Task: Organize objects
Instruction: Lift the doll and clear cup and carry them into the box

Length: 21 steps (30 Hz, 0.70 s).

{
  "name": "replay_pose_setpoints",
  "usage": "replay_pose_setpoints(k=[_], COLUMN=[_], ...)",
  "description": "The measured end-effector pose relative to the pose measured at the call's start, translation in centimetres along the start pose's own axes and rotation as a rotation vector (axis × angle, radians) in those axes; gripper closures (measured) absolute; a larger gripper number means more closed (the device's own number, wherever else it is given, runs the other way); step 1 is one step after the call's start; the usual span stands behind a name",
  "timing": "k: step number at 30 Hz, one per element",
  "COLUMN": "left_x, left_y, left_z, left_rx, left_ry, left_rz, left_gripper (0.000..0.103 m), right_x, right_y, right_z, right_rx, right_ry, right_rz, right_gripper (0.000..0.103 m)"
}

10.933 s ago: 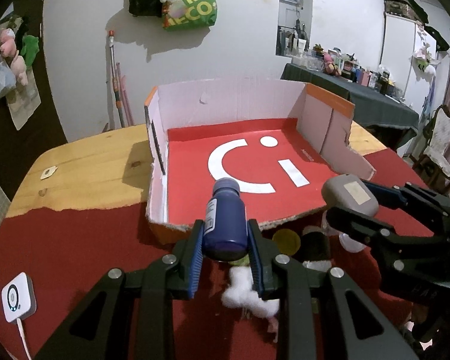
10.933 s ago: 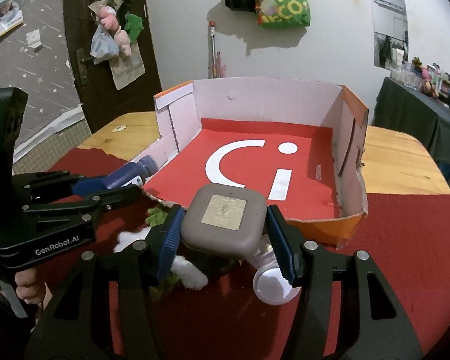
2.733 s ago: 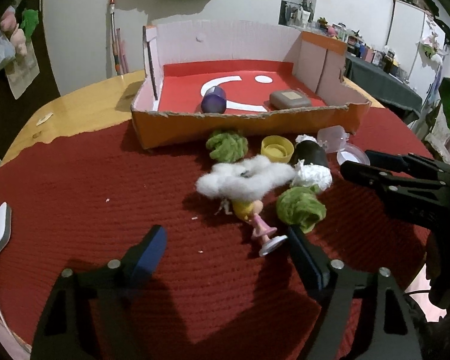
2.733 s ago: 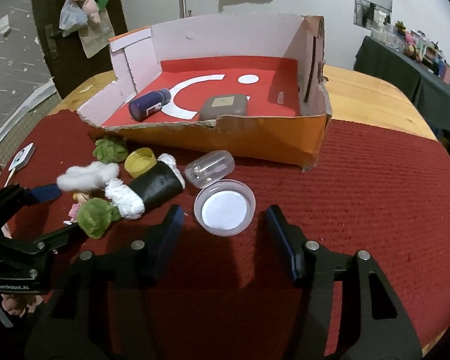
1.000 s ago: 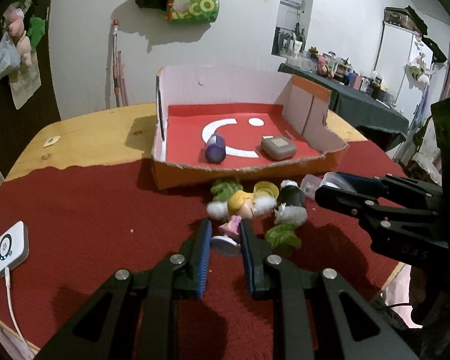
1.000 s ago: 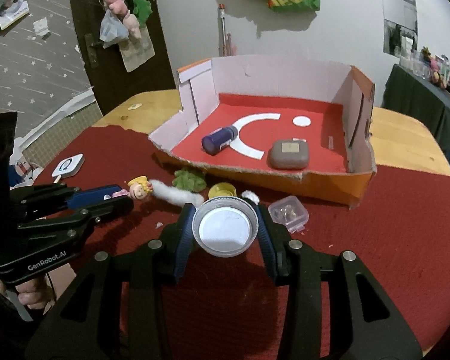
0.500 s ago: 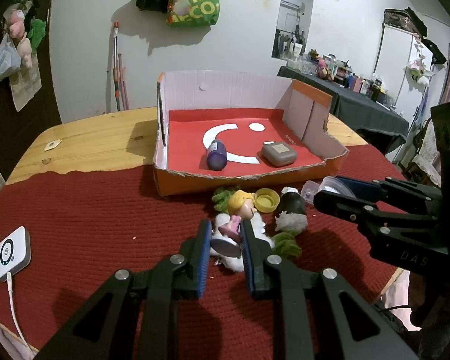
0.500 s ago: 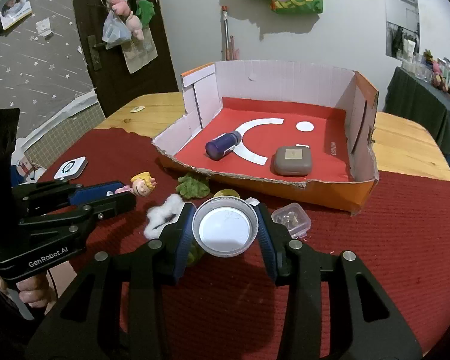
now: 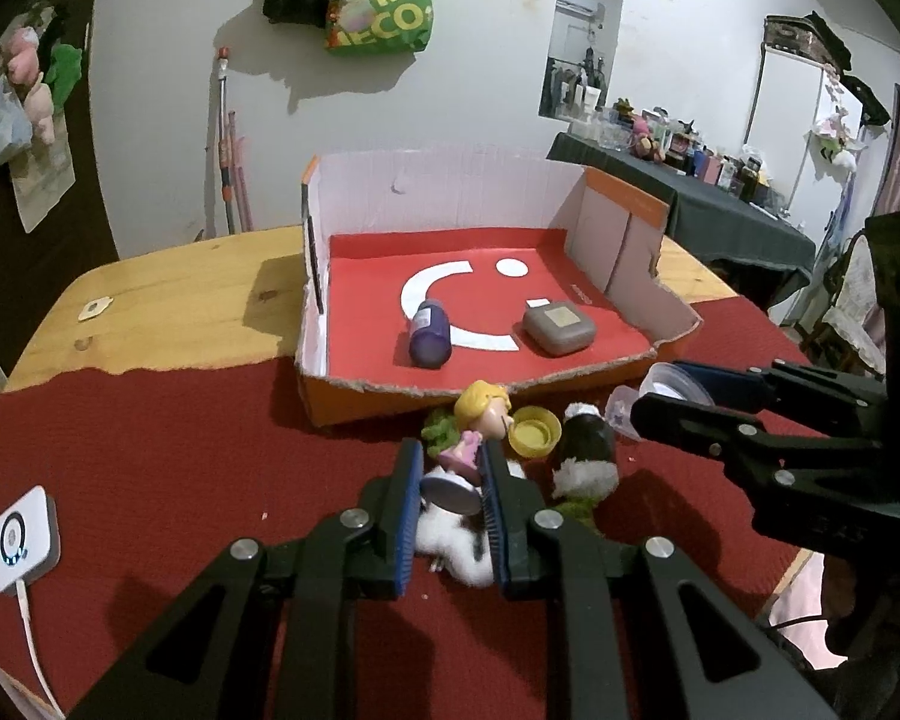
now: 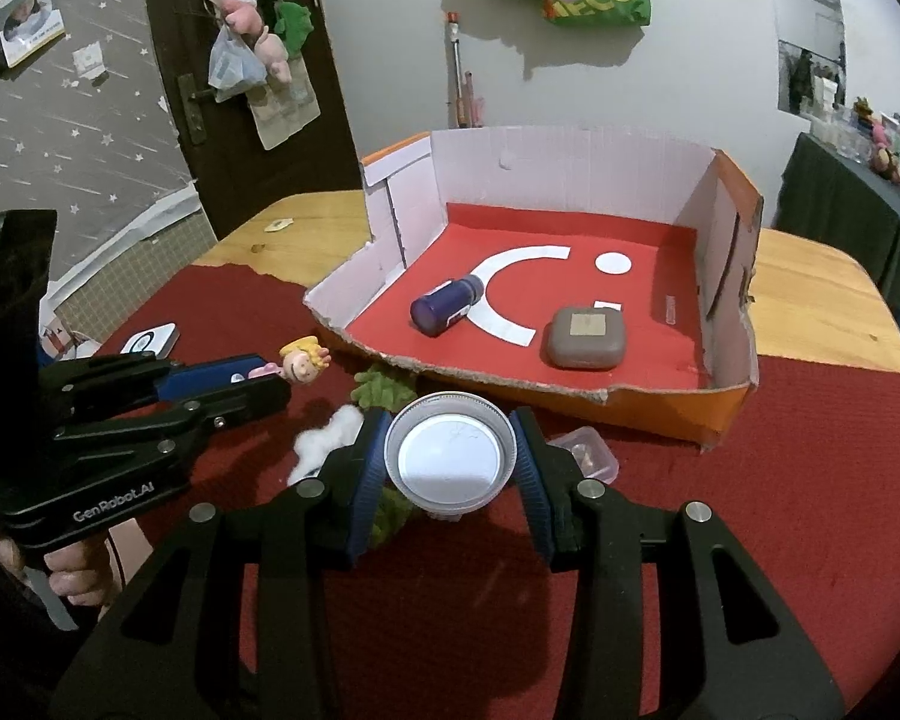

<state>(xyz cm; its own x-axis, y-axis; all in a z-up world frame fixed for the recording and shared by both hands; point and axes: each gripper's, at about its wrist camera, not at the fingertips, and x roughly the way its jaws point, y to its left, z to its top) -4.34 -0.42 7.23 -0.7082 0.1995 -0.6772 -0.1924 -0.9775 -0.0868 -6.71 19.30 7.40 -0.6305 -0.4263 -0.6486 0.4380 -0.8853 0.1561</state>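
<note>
L tongs (image 9: 450,480): pads closed on a small doll (image 9: 477,432) w/ yellow hair, head sticking out past the tips, round base back between the pads. Doll held off the bench (image 9: 150,450) (red cloth over wood).

R tongs (image 10: 450,462): closed on a round clear lid (image 10: 450,459), flat face toward the camera, held up.

Ahead of both tongs: open cardboard box (image 10: 570,168), red floor. Inside lie a dark blue bottle (image 10: 447,305) on its side and, to its right, a grey case (image 10: 585,330), apart.

Under and just beyond L tongs: white fluff (image 9: 450,540), yellow cap (image 9: 534,432), green tuft (image 10: 384,387). Small clear case (image 10: 588,453) just R of R tongs, near box front.
</note>
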Motion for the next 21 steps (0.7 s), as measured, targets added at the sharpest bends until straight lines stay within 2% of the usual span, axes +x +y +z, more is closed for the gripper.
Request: replay_pose_setpoints(k=[21], left_x=[3.5], left_y=[1.0], left_z=[4.3], left_rx=[0.003], left_ry=[0.059], left_rz=[-0.052], left_gripper=[0.083], right_x=[2.4], right_y=[-2.7], right_z=[3.9], right_rx=[0.029], right_ry=[0.058], right_rz=[0.045], right_gripper=[0.064])
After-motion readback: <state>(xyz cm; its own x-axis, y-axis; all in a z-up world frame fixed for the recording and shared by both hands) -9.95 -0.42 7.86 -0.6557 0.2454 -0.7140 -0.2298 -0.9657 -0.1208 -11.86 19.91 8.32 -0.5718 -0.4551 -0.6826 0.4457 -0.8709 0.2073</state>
